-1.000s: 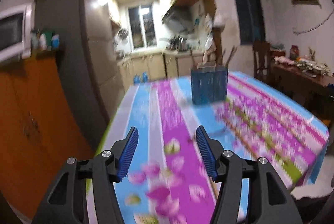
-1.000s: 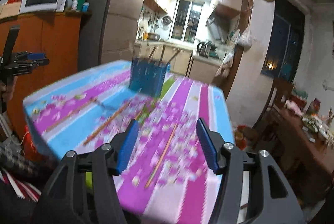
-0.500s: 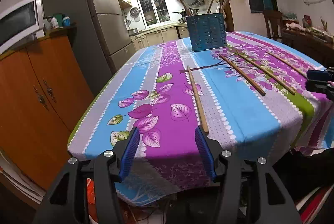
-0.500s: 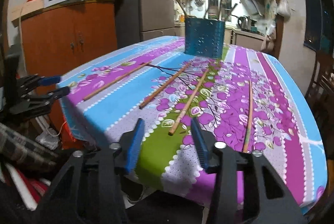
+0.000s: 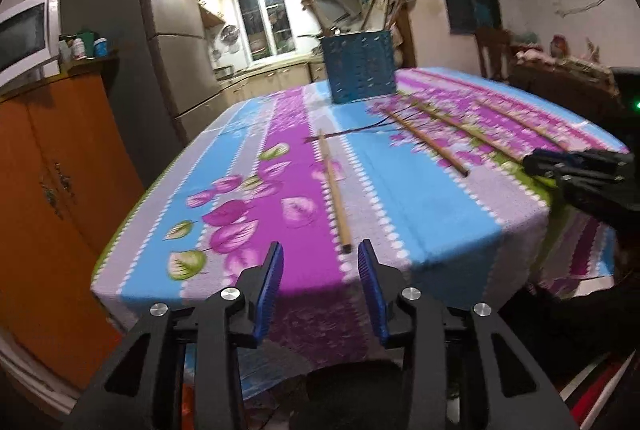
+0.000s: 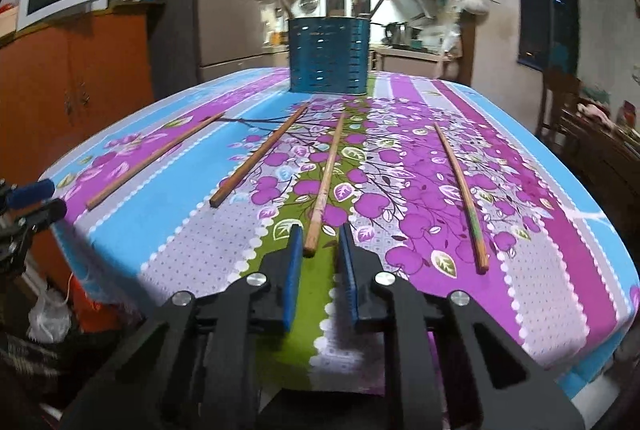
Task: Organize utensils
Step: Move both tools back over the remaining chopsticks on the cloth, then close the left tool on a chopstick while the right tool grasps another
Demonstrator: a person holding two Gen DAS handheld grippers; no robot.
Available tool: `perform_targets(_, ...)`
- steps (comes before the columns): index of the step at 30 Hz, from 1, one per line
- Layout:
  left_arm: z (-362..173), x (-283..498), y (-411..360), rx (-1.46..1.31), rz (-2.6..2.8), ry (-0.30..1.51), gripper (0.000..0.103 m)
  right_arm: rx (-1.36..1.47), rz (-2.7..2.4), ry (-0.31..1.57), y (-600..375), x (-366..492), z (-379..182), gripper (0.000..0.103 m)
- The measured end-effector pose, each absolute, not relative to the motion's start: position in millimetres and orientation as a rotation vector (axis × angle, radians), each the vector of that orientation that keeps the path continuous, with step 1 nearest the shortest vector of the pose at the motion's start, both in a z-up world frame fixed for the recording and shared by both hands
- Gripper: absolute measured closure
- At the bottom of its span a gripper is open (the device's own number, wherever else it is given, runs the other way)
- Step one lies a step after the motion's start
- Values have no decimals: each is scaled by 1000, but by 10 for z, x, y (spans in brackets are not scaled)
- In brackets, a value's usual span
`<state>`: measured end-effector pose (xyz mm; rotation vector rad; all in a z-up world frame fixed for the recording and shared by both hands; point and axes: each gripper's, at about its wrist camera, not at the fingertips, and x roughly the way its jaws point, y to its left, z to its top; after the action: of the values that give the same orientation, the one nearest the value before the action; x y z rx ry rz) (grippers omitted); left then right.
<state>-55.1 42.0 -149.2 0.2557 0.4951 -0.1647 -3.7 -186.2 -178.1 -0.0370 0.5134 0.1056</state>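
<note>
With jaws just narrowing, the right gripper (image 6: 318, 250) brackets but does not yet pinch the near tip of one chopstick (image 6: 326, 177) and the left gripper (image 5: 320, 268) stands apart short of another (image 5: 333, 189), so all four remain on the floral tabletop (image 6: 560, 270), the blue holder (image 6: 328, 55) far ahead against a dim kitchen.

Four long wooden chopsticks lie flat and apart on the flowered tablecloth: the far left one (image 6: 154, 161), the second (image 6: 260, 161), the third (image 6: 326, 181) and the right one (image 6: 460, 189). All point roughly toward a blue perforated holder (image 6: 328, 55), which stands upright at the far side with some utensils in it.
</note>
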Motion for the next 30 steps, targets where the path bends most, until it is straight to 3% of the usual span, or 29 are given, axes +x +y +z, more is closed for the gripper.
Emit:
perform_targets(7, -1633, -328, 278, 271, -194, 493, 67, -49, 54, 511, -1764, -39, -1787, 97)
perform_targets(19, -1689, -273, 306, 182, -192, 475, 85, -68, -3, 519, -1701, -6, -1779, 97)
perform_targets(30, -1714, -273, 352, 164, -220, 449, 93, -22, -1, 535, -1747, 24, -1772, 98)
